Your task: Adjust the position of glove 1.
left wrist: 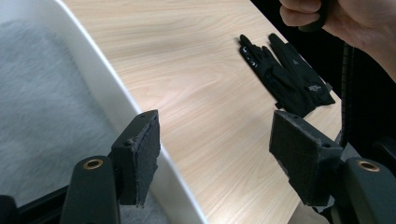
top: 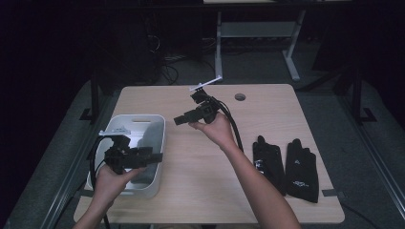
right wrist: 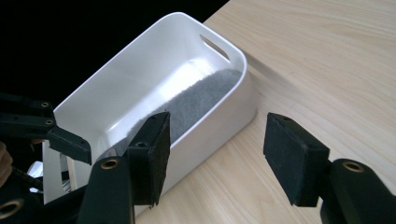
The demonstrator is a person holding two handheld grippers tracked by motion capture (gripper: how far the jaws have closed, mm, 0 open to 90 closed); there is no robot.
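Looked steeply down from above onto the whole bench (top: 200, 191), while riding close behind each hand-held gripper, sharing the white bin (right wrist: 154, 60) and black gloves (left wrist: 285, 74).

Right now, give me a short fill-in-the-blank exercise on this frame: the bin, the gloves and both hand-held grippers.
1. The two black gloves lie on the wooden table, to the ____ of the person's right forearm in the high view.
2. The white bin is lined with a ____ cloth.
3. The left hand-held gripper hovers over the ____.
4. Nothing sits between the jaws of the right hand-held gripper, which stand ____.

Missing words: right; grey; bin; open
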